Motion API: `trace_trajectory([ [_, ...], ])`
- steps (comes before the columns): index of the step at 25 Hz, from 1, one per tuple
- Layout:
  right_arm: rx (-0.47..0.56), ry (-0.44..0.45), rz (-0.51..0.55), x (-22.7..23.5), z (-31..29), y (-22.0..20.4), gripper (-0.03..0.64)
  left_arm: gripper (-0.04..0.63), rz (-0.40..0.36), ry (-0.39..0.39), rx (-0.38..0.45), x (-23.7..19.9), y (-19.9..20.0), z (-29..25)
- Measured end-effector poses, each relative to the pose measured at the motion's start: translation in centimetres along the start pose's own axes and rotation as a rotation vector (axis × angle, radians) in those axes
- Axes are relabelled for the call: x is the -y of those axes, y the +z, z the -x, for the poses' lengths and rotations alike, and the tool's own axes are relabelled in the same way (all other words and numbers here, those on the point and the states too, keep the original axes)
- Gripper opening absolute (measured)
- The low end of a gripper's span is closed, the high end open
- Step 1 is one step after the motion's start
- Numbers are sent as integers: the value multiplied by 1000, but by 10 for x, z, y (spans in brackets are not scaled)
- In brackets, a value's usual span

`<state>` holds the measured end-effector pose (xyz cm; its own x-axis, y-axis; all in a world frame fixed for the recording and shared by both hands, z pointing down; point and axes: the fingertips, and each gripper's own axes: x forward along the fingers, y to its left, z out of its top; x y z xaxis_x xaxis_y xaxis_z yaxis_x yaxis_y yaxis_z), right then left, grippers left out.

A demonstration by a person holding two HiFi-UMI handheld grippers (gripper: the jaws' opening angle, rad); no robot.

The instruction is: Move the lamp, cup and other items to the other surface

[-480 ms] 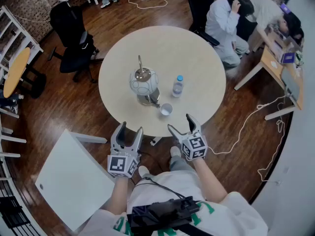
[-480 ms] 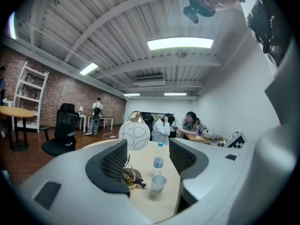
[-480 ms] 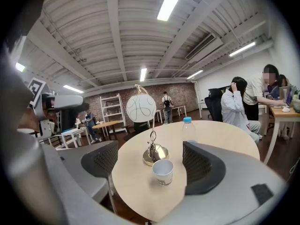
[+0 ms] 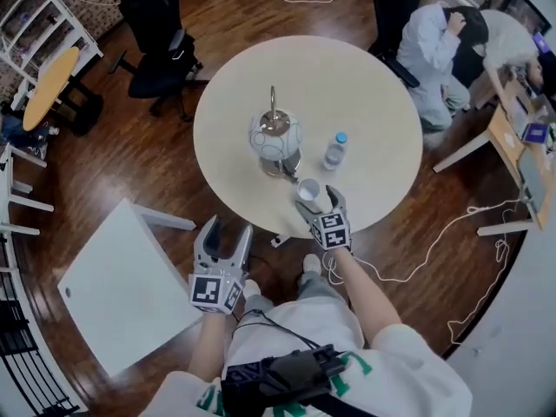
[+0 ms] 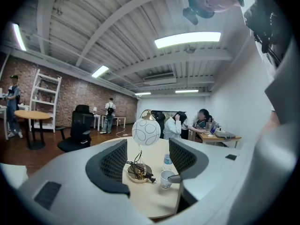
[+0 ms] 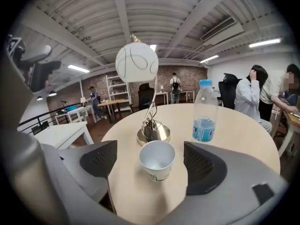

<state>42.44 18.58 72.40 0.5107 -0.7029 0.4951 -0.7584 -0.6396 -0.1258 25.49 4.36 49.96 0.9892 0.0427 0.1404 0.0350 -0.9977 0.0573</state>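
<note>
At your far left sits the white square table. Your left tool hangs above the floor, jaws apart and empty. On the round tabletop stands the globe lamp, with the paper cup just before it, upright between your right tool's wide-spread jaws, untouched. The water bottle stands rightmost.

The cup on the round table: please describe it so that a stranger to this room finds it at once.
Look at the round beige table. Near its edge closest to the person, just in front of the globe lamp and the water bottle, stands the cup. It is the shortest item there: white, open on top, empty.
</note>
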Motion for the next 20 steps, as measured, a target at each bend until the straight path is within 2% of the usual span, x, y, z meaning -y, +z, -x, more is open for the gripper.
trace_trajectory([
  [3, -83, 17, 21, -1, -24, -18, 453, 272, -2, 45, 3, 0, 1, 9],
  [7, -122, 18, 59, 6, -39, -29, 431, 272, -2, 102, 6, -2, 2, 21],
  [9, -126, 12, 67, 10, -41, -28, 365, 272, 2, 123, -10, -2, -1, 26],
  [15, -24, 71, 45, 8, -14, -3, 365, 272, 48, 159, 1, 6, -10, 28],
  [20, 96, 134, 70, -20, 39, 39, 359, 272, 42, 129, 7, 14, -10, 25],
])
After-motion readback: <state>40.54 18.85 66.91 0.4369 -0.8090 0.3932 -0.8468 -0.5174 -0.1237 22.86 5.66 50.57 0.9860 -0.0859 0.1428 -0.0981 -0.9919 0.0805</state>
